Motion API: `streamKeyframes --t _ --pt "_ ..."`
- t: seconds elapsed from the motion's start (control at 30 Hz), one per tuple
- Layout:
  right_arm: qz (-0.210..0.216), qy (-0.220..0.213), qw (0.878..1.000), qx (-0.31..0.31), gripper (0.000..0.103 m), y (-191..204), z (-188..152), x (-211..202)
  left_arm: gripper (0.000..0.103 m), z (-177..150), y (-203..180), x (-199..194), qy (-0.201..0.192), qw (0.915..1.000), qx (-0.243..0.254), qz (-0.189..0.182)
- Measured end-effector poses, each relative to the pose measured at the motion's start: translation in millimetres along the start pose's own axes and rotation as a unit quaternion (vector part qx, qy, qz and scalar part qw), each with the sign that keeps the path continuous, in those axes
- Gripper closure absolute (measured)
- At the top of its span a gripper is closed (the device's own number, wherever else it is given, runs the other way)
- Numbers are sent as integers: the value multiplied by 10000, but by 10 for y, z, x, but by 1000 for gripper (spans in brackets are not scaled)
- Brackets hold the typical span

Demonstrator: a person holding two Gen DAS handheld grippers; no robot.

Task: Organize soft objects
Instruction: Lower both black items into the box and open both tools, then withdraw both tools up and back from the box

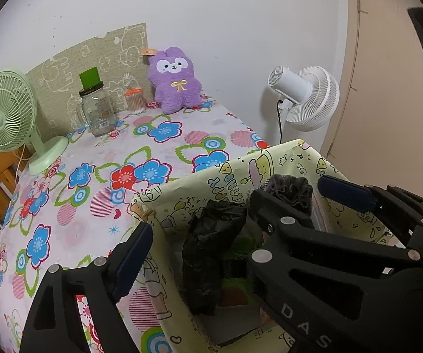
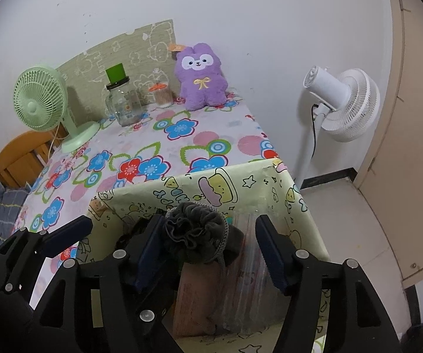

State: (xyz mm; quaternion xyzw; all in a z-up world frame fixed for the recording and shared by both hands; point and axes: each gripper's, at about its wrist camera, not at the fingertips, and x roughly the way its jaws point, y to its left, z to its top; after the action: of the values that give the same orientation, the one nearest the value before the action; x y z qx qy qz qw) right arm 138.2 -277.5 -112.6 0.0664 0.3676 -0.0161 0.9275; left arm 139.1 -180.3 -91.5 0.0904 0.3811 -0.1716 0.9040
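Right wrist view.

A: Right gripper point(image 2: 211, 244), clamped or loose?

B: Spread wide, low over the pale yellow-green cartoon-printed box point(image 2: 241, 188). Between the fingers, a dark grey ruffled mesh bath pouf with a braided cord point(image 2: 193, 232), up against the left pad and apart from the right one. Not clamped.

A: And beneath the pouf?

B: Inside the box, a brown packet in clear crinkled plastic wrap point(image 2: 202, 294), right under the pouf. Contact hard to tell.

A: Left gripper point(image 1: 202, 220)?

B: Wide open as well, going by the left wrist view. One blue-padded finger point(image 1: 132, 259) just outside the box's near left corner, the other hidden behind the right gripper. Inside the box, on its left side, a crumpled black plastic bag point(image 1: 208, 253), upright against the wall.

A: Further out from the box?

B: Under the box, a table with a bright flower-printed cloth point(image 2: 141, 147). Well behind the box, against the wall, a purple plush rabbit with a yellow bow point(image 2: 199, 79), sitting upright. Behind the box and to the left, a small tub of cotton swabs with an orange lid point(image 2: 163, 95), then a clear glass jar with a black lid point(image 2: 123, 103), then a mint-green desk fan point(image 2: 39, 100). Behind the box to the right, off the table, a white standing fan point(image 2: 346, 103). Far left of the box, a wooden chair back point(image 2: 14, 161).
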Motion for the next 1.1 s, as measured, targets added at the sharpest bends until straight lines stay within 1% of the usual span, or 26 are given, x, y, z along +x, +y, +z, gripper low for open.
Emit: streamKeyframes --t 0.07,0.2,0.53,0.77,1.1 --pt "-35 -64 10000 31 33 -10 -6 -39 13 -2 -15 -25 -34 10000 12 16" --pt "-52 -157 9998 63 26 -28 -21 -128 11 -12 -43 -94 -91 10000 35 21" --pt "-151 -331 9993 68 19 -3 -70 -358 9 -52 -74 -303 -235 9996 111 88" --pt "-181 -460 9988 28 18 86 -121 -519 8 -110 -45 -460 -324 9994 97 83" --pt "-140 -605 9980 -65 18 274 -190 -723 7 -208 71 -681 -454 9988 16 195"
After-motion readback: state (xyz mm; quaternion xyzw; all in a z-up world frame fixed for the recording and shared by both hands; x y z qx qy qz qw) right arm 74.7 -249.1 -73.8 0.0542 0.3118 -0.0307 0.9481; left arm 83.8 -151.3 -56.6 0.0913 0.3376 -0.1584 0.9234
